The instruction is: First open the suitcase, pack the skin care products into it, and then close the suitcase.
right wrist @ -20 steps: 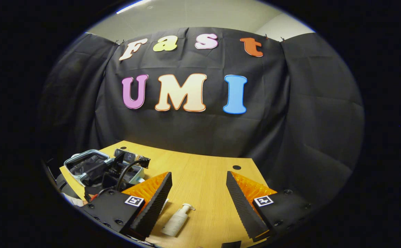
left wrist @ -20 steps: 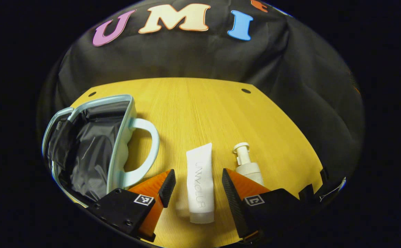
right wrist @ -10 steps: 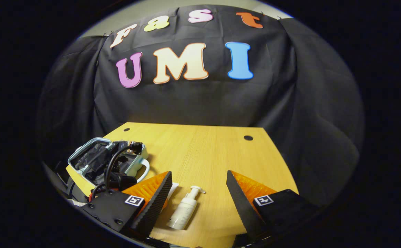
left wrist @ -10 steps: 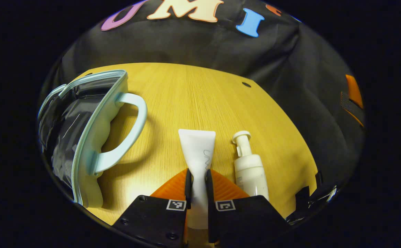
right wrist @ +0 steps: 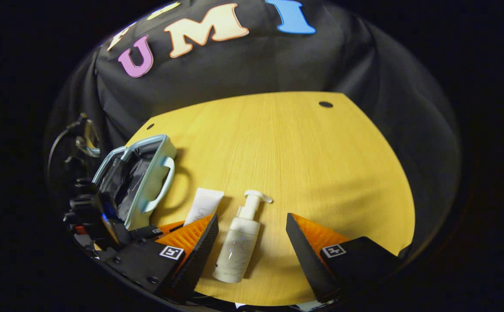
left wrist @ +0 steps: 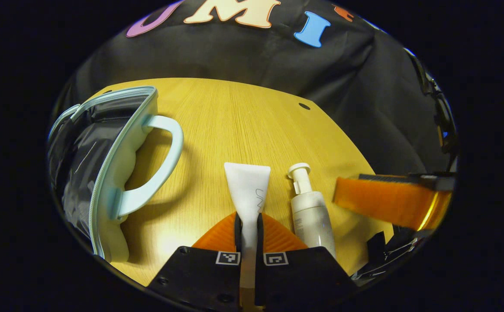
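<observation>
Since a moment ago the right tool (right wrist: 252, 242) has swung down over the pump bottle (right wrist: 238, 242), fingers spread wide on either side of it without touching. The left tool (left wrist: 248, 229) stays clamped on the white tube (left wrist: 248, 190), which seems to lie flat on the desk (left wrist: 243, 125), just beside the bottle. The suitcase (left wrist: 105, 164) lies open at the desk's left.

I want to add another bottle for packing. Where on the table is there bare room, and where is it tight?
Free: the broad stretch of table behind and to the right of the pump bottle, up to the cloth wall. Tight: the near edge, where the tube, pump bottle and open suitcase lie close, with the left gripper and right gripper there.
</observation>
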